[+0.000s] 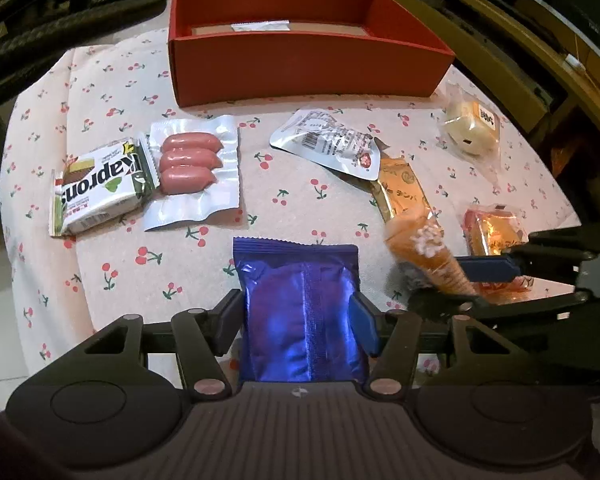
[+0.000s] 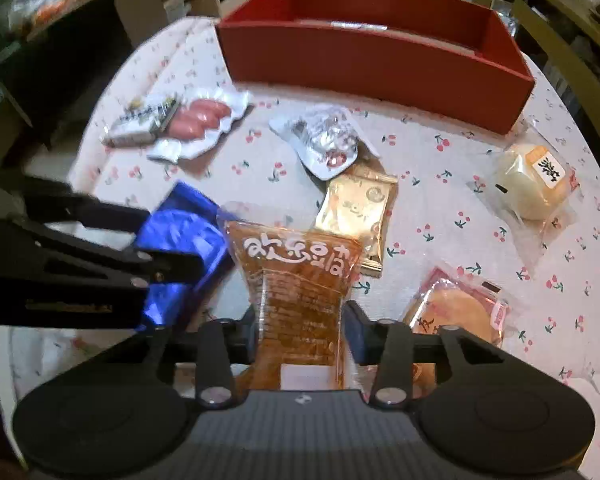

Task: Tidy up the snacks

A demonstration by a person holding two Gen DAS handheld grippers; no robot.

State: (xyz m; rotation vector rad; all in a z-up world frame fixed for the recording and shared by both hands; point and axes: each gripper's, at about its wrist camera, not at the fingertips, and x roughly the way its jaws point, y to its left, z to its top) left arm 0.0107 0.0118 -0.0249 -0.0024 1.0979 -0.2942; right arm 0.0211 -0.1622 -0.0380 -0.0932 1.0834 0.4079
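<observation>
The left gripper (image 1: 299,312) has its jaws clamped on a blue foil packet (image 1: 300,312), the right gripper (image 2: 300,320) on an orange snack pouch (image 2: 296,280), the red box (image 1: 300,60) well ahead of both across the desk (image 1: 112,272).

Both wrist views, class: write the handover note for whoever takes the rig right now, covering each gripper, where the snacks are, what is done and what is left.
Left gripper: shut on the blue foil packet, held above the cherry-print tablecloth.
Right gripper: shut on the orange snack packet, also off the cloth.
Red box at the far side holds one small white sachet; nothing else shows inside.
On the cloth: Kaprons wafer pack, sausage pack, silver pouch, gold packet, wrapped bun, red-wrapped cake.
Left: box both held packets, then the six loose snacks.
</observation>
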